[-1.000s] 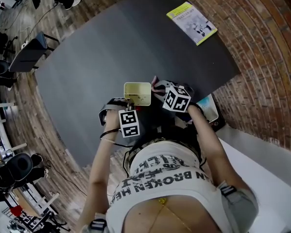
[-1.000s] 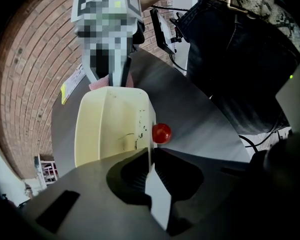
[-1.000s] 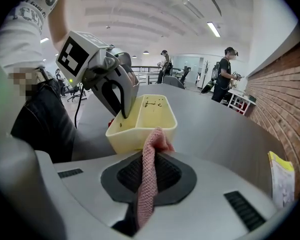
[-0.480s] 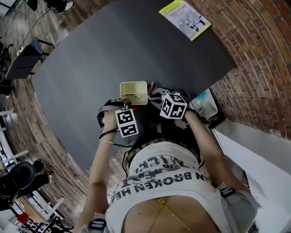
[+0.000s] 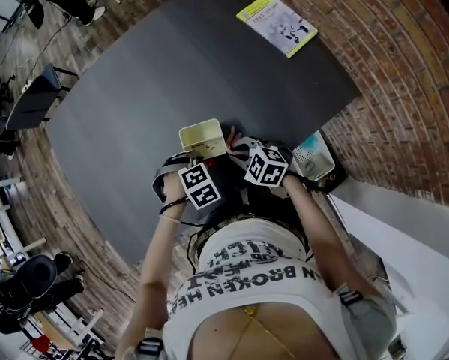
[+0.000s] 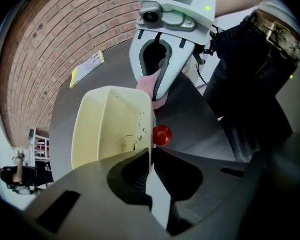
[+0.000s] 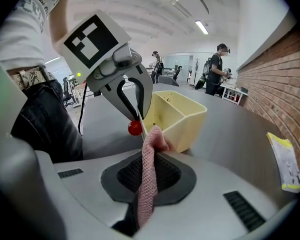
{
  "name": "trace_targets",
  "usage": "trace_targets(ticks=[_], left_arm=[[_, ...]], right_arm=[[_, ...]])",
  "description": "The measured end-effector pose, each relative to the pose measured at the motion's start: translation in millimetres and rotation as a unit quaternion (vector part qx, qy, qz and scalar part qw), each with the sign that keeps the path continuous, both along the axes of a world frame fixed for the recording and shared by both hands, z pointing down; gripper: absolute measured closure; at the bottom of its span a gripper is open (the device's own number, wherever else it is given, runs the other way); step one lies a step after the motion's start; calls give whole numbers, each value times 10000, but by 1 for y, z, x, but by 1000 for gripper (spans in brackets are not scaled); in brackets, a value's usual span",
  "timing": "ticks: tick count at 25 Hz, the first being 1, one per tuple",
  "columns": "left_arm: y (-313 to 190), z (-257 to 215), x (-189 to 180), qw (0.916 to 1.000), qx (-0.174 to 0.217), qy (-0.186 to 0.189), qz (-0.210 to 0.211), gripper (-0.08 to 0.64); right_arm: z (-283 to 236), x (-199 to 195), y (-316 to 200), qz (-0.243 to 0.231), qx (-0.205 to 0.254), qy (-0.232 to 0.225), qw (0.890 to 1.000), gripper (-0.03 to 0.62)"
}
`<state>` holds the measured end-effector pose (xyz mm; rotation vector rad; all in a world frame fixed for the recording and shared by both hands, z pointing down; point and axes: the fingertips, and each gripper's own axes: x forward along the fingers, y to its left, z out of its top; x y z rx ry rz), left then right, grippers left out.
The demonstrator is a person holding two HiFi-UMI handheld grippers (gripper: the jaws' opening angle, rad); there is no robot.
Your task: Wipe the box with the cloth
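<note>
Box clamped at left, cloth pinched at right.
The left gripper was closed on one wall of the pale yellow box, at the near edge of the dark table. The right gripper pinched the pink cloth, its tip against the box's outer side. A booklet lay at the far corner.
</note>
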<state>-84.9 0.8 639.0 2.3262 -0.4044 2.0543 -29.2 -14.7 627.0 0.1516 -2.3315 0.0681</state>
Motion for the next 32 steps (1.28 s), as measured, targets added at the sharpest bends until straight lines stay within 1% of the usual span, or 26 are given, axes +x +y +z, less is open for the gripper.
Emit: trace_targets(ticks=[4,7,10,13,17,19,21,23,28,30,32], left_arm=[[-3,1,10,9973,3,0,-738,532],[-4,0,15,9942,6,-15,-1073,531],[-7,0,20,9918,6,0,-1280,531],[-8,0,24,9900,27,-11,-1413,531],[-8,0,23,9900,105,7,-1407,531],[-8,0,25,9904,164,53,-1368,531],[-8,-1,26,9898,215,226,-1388,531],[-8,-6,27,9870,272,466,-1512,525],[-7,-29,16,9806,488,800,-1720,508],[-7,-41,13,9738,602,1066,-1915,508],[-7,-55,8,9638,765,1360,-2162,508]], right_arm=[[1,3,-5,171,48,96,9998,575],[3,0,-5,132,114,181,9997,575],[2,-7,-5,65,116,169,9998,575],[1,-15,-3,-104,179,199,9996,575],[2,-15,-4,-70,69,99,9999,575],[0,-14,-4,-131,54,62,9999,575],[-5,-12,-3,-223,53,20,9997,575],[-11,-10,-3,-316,53,-48,9995,575],[-28,-4,-9,-451,131,-320,9984,575],[-37,-1,-13,-482,183,-446,9977,575],[-46,0,-17,-519,276,-549,9968,575]])
